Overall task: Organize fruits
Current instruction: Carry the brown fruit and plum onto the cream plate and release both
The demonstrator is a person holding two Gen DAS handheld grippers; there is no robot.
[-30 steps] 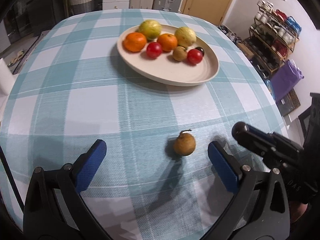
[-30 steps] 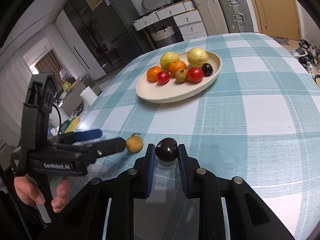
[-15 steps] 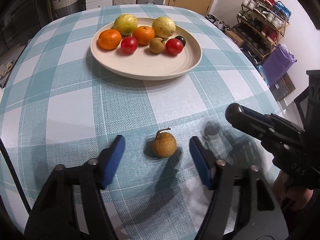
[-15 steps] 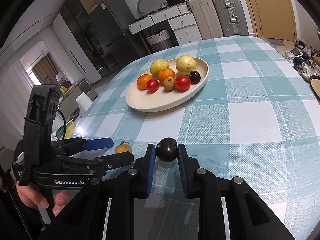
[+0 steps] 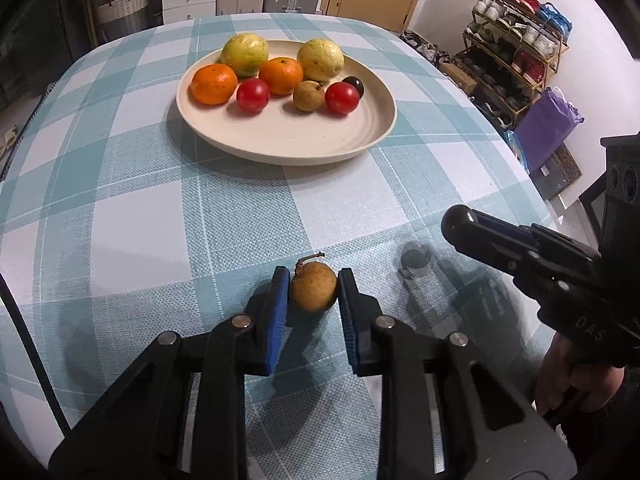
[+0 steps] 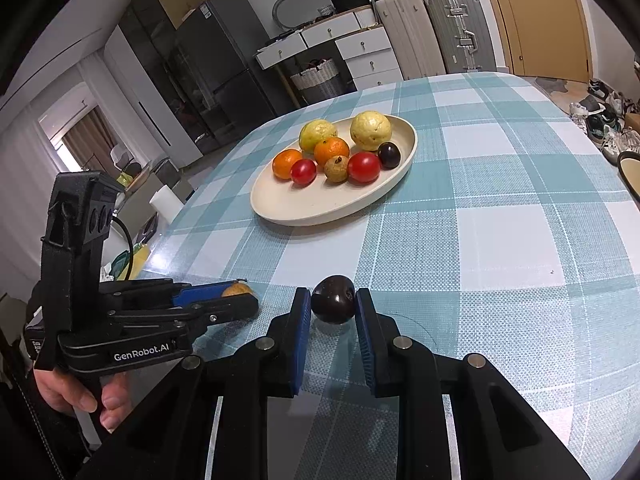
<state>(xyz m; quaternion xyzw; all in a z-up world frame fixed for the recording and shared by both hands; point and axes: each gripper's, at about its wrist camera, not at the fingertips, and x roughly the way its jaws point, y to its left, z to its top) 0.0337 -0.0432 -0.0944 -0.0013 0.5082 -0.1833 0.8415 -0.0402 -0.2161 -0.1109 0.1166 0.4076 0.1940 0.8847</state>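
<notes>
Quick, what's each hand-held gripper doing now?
Left hand-held gripper: closed on the brown fruit.
Right hand-held gripper: closed on the dark fruit.

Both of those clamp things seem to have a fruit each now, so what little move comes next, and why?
Probably a lift of the left tool towards the plate. Its blue pads sit on either side of the small brown fruit, which looks gripped but rests on the tablecloth. The right tool holds a dark plum, and the plate's near half is bare.
</notes>
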